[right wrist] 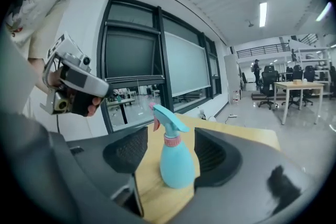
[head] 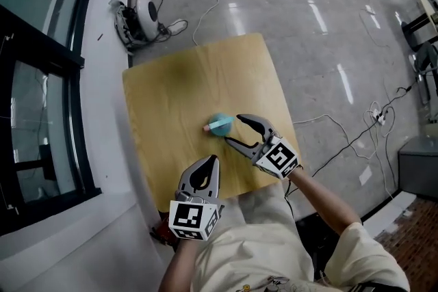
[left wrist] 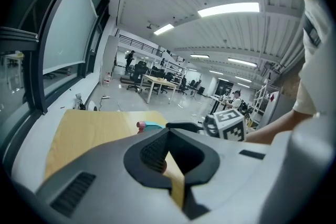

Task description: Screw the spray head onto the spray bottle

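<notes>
Upright on wooden table (head: 171, 99): teal spray bottle (head: 220, 124), head fitted, between 2 parted jaws of right gripper (head: 233, 129), pads clear, reaching from 4 o'clock. At bottle's 6 o'clock: left gripper (head: 213, 159), closed, empty, tilted slightly downward.

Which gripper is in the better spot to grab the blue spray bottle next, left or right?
Right, probably. The right gripper has its jaws open with the blue spray bottle standing between them. The left gripper is shut and sits back near the table edge, away from it.
</notes>
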The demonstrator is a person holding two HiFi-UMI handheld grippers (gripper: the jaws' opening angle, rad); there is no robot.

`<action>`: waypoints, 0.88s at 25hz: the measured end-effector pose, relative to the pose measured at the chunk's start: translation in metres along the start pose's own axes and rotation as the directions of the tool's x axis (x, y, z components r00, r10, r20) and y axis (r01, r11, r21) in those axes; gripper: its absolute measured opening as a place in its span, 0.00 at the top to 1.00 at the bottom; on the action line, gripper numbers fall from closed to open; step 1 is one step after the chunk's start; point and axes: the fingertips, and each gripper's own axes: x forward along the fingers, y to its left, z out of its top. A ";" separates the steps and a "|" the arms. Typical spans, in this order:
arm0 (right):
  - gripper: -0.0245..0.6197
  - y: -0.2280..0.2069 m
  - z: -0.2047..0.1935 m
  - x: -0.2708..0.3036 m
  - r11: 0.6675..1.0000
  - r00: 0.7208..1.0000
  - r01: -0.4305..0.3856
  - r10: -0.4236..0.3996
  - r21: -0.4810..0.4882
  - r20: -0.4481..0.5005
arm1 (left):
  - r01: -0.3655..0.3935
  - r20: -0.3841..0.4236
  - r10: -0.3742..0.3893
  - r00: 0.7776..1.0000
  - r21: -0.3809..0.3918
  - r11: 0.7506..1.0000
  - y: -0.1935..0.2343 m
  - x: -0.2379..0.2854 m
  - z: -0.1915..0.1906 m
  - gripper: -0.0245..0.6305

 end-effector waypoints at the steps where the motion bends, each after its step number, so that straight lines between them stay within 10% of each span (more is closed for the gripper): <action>1: 0.55 0.000 0.005 -0.016 1.000 1.000 0.010 -0.010 0.010 -0.011 | -0.012 0.007 0.012 1.000 -0.009 1.000 0.000 -0.005 0.004 0.95; 8: 0.57 0.009 0.103 -0.113 0.966 0.992 0.054 -0.081 0.254 0.095 | -0.112 0.135 0.127 0.983 -0.110 0.988 -0.011 -0.040 0.053 0.95; 10: 0.72 0.011 0.128 -0.131 0.965 0.976 0.113 -0.152 0.236 0.153 | -0.133 0.158 0.150 0.976 -0.114 0.985 -0.021 -0.042 0.064 0.95; 13: 0.94 0.007 0.137 -0.151 0.948 0.958 0.208 -0.248 0.242 0.146 | -0.141 0.176 0.158 0.972 -0.107 0.984 -0.047 -0.037 0.074 0.95; 22: 0.95 0.015 0.134 -0.173 0.942 0.970 0.137 -0.190 0.307 0.149 | -0.164 0.156 0.167 0.973 -0.029 0.986 -0.118 -0.025 0.078 0.95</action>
